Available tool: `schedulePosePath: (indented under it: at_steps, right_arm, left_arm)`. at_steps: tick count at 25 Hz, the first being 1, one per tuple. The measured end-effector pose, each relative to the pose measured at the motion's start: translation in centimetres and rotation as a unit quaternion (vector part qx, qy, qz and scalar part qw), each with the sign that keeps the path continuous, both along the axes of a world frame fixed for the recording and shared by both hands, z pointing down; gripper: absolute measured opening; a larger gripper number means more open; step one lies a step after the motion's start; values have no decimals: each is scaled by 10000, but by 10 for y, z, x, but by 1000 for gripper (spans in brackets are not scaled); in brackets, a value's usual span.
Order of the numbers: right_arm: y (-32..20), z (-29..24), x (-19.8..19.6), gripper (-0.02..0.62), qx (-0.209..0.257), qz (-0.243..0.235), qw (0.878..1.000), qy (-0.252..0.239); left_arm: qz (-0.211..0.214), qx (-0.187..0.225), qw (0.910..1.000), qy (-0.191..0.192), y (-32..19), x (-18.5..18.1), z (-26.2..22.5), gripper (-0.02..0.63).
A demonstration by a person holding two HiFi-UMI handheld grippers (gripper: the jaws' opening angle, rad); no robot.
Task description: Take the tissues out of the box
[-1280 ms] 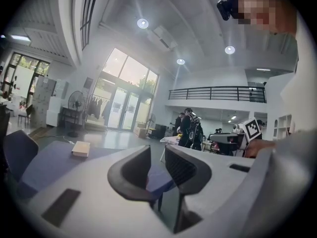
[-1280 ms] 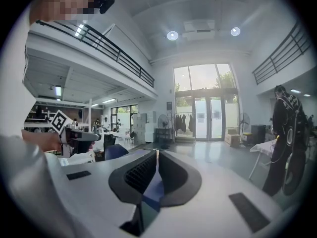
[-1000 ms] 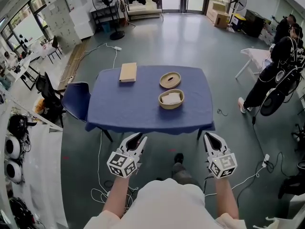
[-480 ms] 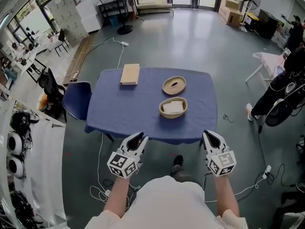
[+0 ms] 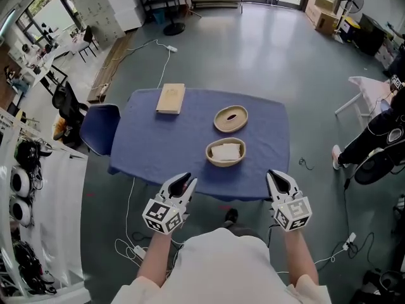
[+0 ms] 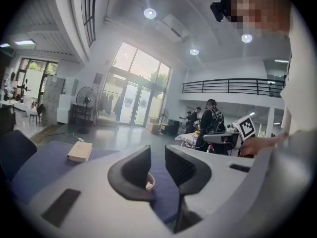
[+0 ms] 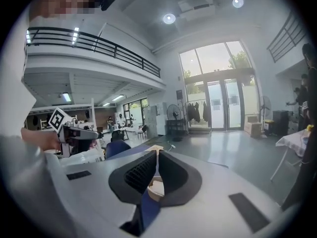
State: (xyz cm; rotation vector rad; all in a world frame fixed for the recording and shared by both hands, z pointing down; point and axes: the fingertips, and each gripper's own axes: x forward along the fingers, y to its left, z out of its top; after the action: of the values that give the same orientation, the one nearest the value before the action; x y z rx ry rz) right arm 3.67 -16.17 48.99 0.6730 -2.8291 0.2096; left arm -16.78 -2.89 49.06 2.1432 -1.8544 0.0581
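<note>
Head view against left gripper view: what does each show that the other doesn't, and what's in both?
Only the head view: the white tissues lying in the open round box, the slotted lid beyond it, and the whole blue table from above.
Only the left gripper view: the left gripper close up, jaws apart with nothing between them, and the ceiling lights.
Both: the table, the flat tan box at its far left, a sliver of the round box's rim, and the right gripper.
</note>
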Motion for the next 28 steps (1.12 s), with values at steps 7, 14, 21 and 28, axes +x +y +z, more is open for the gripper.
schedulePosePath:
  at_steps: [7,14,21,28]
  right_arm:
    - [-35,16,-10,38,-182,-224,9996,68]
    - [-54,30,-17,38,-356,-232,9990,123]
    - [-65,44,-21,38,-536,86,9984,145]
    - [-78,58,-21,38,-798,583,9950,158]
  left_arm:
    - [5,-198,9997,-130,-39,2,11,97]
    - [175,-442,9988,-96,-70,5,24,97]
    - [550,-575,9968,-48,-99,-2,35,97]
    - [1221,-783,9894,-63,-144,-5,55,98]
